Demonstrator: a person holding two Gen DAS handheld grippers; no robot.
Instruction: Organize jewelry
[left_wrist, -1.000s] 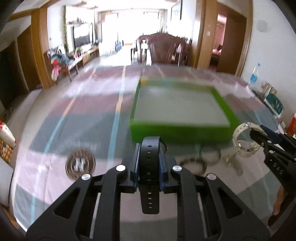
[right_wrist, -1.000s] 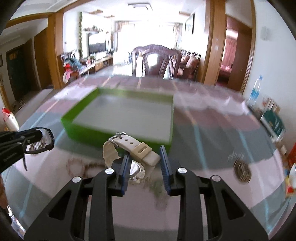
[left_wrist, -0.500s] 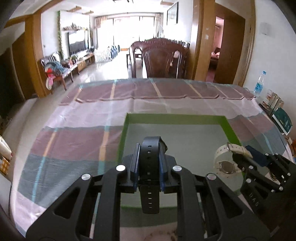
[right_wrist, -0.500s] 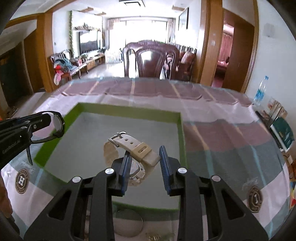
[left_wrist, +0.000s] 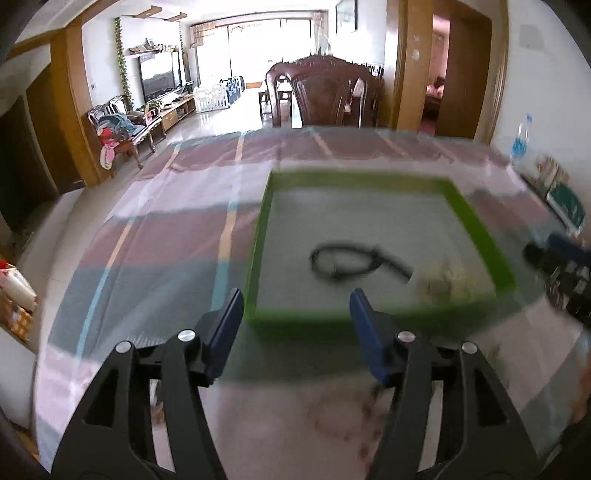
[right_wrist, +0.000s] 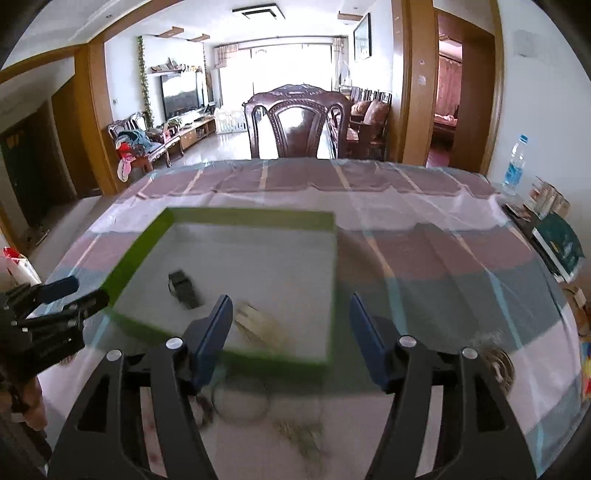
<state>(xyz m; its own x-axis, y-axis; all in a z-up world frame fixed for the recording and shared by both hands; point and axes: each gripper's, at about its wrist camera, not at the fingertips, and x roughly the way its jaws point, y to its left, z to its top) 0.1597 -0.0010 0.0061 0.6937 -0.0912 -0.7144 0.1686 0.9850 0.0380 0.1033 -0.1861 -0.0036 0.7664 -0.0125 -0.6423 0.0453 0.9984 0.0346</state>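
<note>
A green box (left_wrist: 476, 221) (right_wrist: 140, 247) with a grey floor sits on the striped tablecloth. A black watch (left_wrist: 347, 260) (right_wrist: 183, 286) lies inside it, and a cream watch (left_wrist: 443, 282) (right_wrist: 258, 325) lies beside it near the front wall. My left gripper (left_wrist: 295, 314) is open and empty, just in front of the box. My right gripper (right_wrist: 290, 321) is open and empty over the box's front right part. A thin ring bracelet (right_wrist: 240, 402) and a chain (right_wrist: 299, 432) lie on the cloth in front of the box.
A round patterned coaster (right_wrist: 498, 365) lies at the right on the cloth. Books (right_wrist: 557, 243) and a water bottle (right_wrist: 515, 166) stand at the table's right edge. A dark wooden chair (right_wrist: 295, 125) is behind the far edge. The left gripper also shows in the right wrist view (right_wrist: 48, 317).
Both grippers have opened and let go of their watches, which now lie in the green box. Both grippers have drawn back toward the front of the box.
</note>
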